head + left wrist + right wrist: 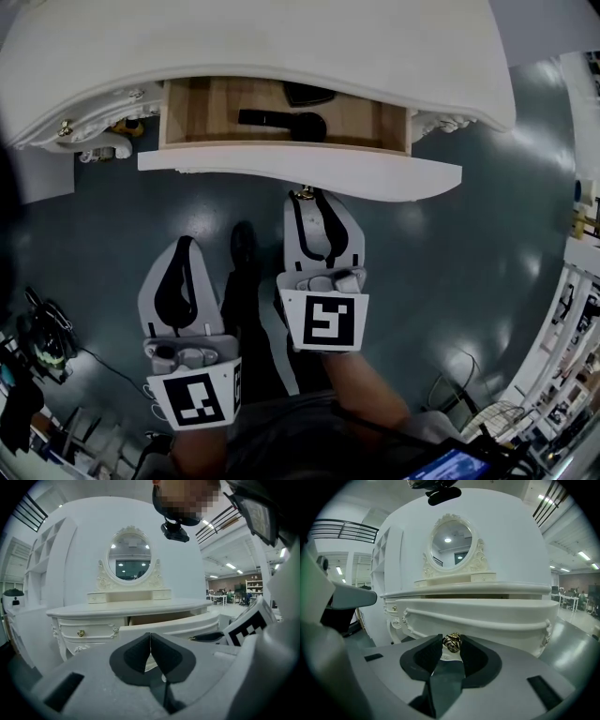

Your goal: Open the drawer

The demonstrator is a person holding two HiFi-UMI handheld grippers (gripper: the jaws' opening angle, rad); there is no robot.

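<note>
White-painted wood with a bowed, carved front is making up the drawer, which is standing part-way out from under the pale curved surface of the dressing table. Its bare wooden inside is showing in the head view, with a black microphone-shaped object lying in it and a second dark item further back, too shadowed to name. The right gripper is pinching the small ornate brass knob at the middle of the drawer front, its dark pads sitting partly apart with the knob pressed between them. The left gripper is hanging back, well apart from the drawer, its jaws meeting at the tips with nothing between them. The drawer is looking stiff and fairly heavy for its width, so it is probably calling for a straight, level pull to avoid skewing and jamming. The knob is looking like the one sensible place to take hold. Being small, rounded and polished, it may be slipping out of the pads under a tilted tug. The loose things inside may be rolling if the pull is jerky.
</note>
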